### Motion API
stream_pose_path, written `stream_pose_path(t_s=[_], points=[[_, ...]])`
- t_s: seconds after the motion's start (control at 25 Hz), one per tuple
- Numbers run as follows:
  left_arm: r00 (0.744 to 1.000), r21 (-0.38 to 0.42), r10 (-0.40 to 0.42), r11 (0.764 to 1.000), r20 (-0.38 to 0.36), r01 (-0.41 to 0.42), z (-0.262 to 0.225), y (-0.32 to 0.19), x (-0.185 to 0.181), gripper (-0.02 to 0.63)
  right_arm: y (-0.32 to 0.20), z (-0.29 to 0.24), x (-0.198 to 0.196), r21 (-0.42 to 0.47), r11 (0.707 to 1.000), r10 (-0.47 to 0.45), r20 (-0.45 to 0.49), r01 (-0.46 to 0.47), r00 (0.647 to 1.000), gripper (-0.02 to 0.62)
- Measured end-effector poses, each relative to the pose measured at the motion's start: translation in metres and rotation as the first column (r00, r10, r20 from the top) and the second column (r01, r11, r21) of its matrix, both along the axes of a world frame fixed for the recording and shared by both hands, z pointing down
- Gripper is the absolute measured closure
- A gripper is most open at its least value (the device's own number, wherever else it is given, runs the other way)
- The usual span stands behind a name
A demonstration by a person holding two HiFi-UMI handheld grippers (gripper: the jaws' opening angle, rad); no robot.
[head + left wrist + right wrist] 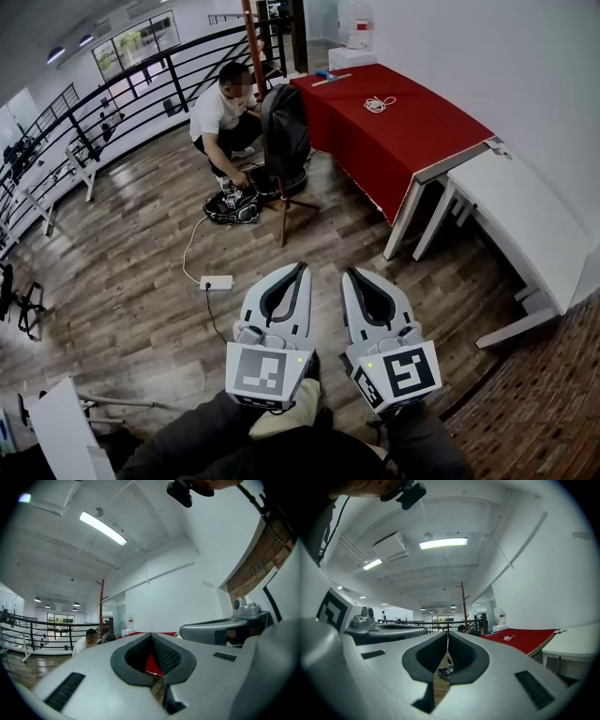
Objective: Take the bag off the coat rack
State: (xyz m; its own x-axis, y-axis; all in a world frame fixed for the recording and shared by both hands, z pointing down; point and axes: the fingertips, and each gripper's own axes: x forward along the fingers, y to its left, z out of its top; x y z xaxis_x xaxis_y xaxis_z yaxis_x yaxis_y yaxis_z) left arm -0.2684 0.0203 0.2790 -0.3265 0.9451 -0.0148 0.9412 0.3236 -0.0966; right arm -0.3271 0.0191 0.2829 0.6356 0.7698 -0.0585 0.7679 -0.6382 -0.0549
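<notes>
Hanging on rack [283, 223]: bag [284, 122]; pwr strip [217, 282] in head view only.

The bag [284, 122] hung on the coat rack [283, 220] ahead of you, a person [217, 117] crouched at its left, the tabletop [412, 131] to its right.

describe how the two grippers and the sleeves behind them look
Both the left gripper and the right gripper have pale grey, tapering shells with dark ribbed pads lining a rounded cut-out. Each carries a white cube printed with black square markers, beside a small green light. The sleeves are dark.
</notes>
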Motion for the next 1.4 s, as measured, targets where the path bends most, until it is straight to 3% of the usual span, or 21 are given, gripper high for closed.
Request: stream_pose_path(t_s=[0.72, 1.04, 1.4], points=[[0.999, 0.029, -0.033, 0.999, 0.021, 0.033, 0.029, 0.196, 0.051, 0.597, 0.202, 0.035, 0.059, 0.05, 0.998, -0.042, 0.022, 0.041, 0.999, 0.588], [0.997, -0.004, -0.059, 0.998, 0.039, 0.059, 0.015, 0.245, 0.079, 0.597, 0.255, 0.023, 0.08, 0.027, 0.998, -0.051, 0.034, 0.05, 0.998, 0.588], [0.995, -0.011, -0.09, 0.996, 0.045, 0.09, 0.017, 0.298, 0.079, 0.598, 0.307, 0.02, 0.083, 0.004, 0.996, -0.086, 0.039, 0.086, 0.996, 0.588]])
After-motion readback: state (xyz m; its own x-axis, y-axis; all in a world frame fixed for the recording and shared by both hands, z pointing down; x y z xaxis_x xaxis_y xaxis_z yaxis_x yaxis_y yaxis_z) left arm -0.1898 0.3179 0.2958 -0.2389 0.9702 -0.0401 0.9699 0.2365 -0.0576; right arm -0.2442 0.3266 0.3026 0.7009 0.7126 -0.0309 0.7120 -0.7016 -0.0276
